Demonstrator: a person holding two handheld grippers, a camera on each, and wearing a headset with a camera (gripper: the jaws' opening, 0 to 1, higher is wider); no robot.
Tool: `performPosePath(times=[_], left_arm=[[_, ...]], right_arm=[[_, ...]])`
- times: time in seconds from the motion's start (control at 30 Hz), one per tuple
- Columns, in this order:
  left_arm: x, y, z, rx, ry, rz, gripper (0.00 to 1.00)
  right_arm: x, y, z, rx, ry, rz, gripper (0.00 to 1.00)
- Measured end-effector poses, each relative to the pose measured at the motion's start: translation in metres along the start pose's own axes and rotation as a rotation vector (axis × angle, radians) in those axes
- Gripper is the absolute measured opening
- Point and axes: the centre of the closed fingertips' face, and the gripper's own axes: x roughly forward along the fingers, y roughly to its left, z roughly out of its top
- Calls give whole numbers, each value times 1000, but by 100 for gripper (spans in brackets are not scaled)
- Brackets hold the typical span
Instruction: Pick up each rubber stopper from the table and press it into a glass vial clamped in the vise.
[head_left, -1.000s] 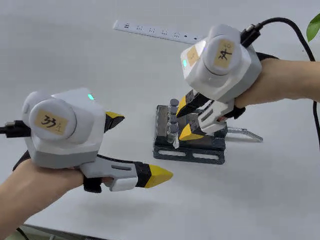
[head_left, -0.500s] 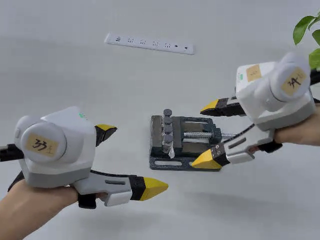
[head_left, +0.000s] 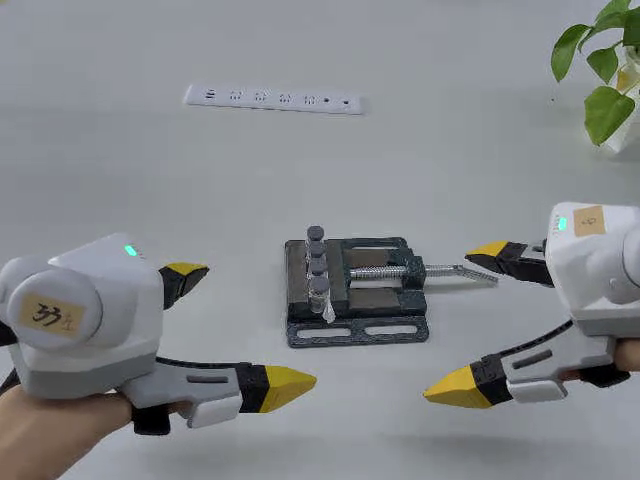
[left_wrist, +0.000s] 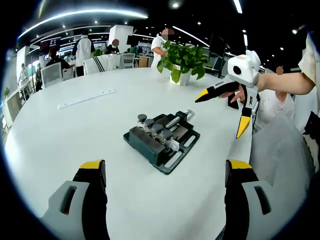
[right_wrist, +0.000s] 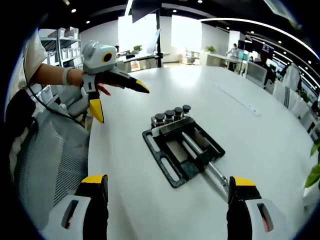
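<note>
Fingers of left gripper (head_left: 260, 323) and right gripper (head_left: 446, 325) are held spread, empty; four stoppered vials (head_left: 317, 265) are clamped in the vise (head_left: 385, 298).

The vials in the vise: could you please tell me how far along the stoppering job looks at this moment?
Done: the four glass vials clamped in the vise each carry a dark rubber stopper. In hand: nothing; the left tool and right tool are both open and empty, held off to either side of the vise. Left: apparently nothing, since every vial looks capped, though how firmly they are seated is too small to tell.
</note>
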Motion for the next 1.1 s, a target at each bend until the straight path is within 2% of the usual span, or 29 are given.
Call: performPosePath(times=[0.03, 0.37, 0.53, 1.1], left_arm=[[0, 0, 0, 2, 1, 1, 99], [0, -4, -1, 10, 14, -4, 99], [0, -8, -1, 15, 17, -3, 99], [-2, -9, -5, 11, 18, 1, 99]], right_arm=[[-2, 0, -1, 27, -12, -9, 99], [-13, -1, -13, 114, -54, -57, 99], [-16, 0, -15, 129, -62, -71, 99], [-24, -1, -21, 174, -82, -89, 99]])
